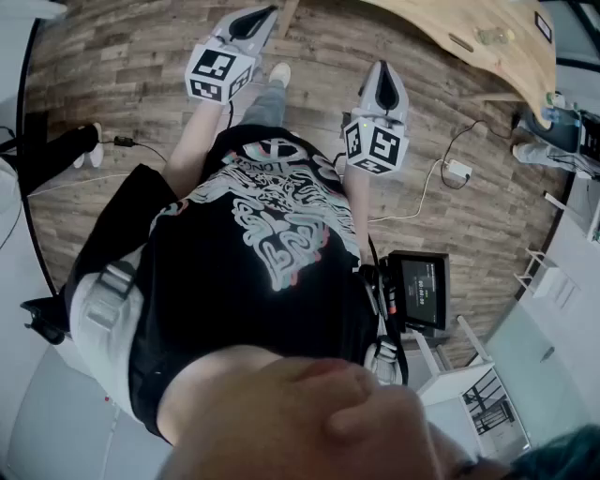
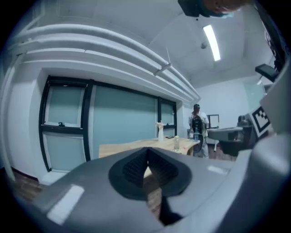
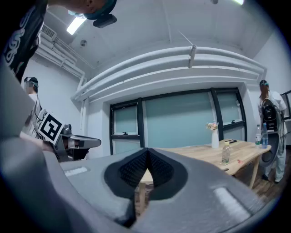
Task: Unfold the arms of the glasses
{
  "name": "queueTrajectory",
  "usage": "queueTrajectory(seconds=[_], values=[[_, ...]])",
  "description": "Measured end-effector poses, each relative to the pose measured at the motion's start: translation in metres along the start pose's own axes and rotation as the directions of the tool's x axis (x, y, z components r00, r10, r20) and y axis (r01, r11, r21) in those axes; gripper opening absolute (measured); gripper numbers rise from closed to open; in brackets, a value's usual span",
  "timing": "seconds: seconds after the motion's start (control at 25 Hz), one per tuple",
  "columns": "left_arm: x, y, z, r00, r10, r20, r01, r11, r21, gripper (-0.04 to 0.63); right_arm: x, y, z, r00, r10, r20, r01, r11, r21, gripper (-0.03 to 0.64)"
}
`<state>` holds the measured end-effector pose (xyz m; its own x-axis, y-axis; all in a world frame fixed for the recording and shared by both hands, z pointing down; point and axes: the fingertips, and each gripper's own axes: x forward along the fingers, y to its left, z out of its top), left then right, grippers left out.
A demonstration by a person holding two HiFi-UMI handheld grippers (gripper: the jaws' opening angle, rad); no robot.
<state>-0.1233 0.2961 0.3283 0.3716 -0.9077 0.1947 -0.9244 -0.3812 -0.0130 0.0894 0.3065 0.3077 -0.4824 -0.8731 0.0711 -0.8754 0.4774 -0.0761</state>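
Observation:
No glasses show in any view. In the head view my left gripper point(image 1: 251, 21) and right gripper point(image 1: 382, 77) are held out in front of the person's body, above the wooden floor and well short of the wooden table point(image 1: 487, 42). Both point level into the room. In the left gripper view the left gripper point(image 2: 148, 160) has its ribbed pads pressed together with nothing between them. The right gripper point(image 3: 146, 160) looks the same in its own view: shut and empty. Each gripper appears at the edge of the other's view.
A light wooden table point(image 3: 204, 154) carries a clear bottle point(image 3: 225, 154) and a white vase with flowers point(image 3: 214, 135). One person with a backpack point(image 3: 270, 120) stands beside it. A small monitor point(image 1: 419, 291), a white rack point(image 1: 469, 384) and a floor cable point(image 1: 457, 170) are at my right.

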Motion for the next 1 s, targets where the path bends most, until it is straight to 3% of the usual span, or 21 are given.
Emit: queueTrajectory(seconds=[0.28,0.64,0.88,1.0], values=[[0.010,0.011,0.004,0.999,0.031,0.036,-0.031,1.000,-0.007,-0.011,0.004,0.006,-0.015,0.999,0.032,-0.030,-0.033,0.999,-0.023,-0.002],[0.011,-0.016,0.000,1.000,-0.016,0.021,0.016,1.000,0.016,-0.011,-0.002,0.001,-0.013,1.000,0.004,-0.028,-0.005,1.000,-0.020,-0.002],[0.004,-0.022,0.014,0.999,-0.010,0.042,0.008,0.999,0.034,-0.011,-0.010,-0.007,-0.005,0.999,-0.036,-0.007,0.036,0.999,-0.003,-0.002],[0.010,-0.029,0.012,0.998,-0.040,0.039,0.040,0.999,-0.001,-0.011,-0.014,-0.014,-0.008,0.999,-0.052,-0.005,0.052,0.999,-0.012,-0.002]])
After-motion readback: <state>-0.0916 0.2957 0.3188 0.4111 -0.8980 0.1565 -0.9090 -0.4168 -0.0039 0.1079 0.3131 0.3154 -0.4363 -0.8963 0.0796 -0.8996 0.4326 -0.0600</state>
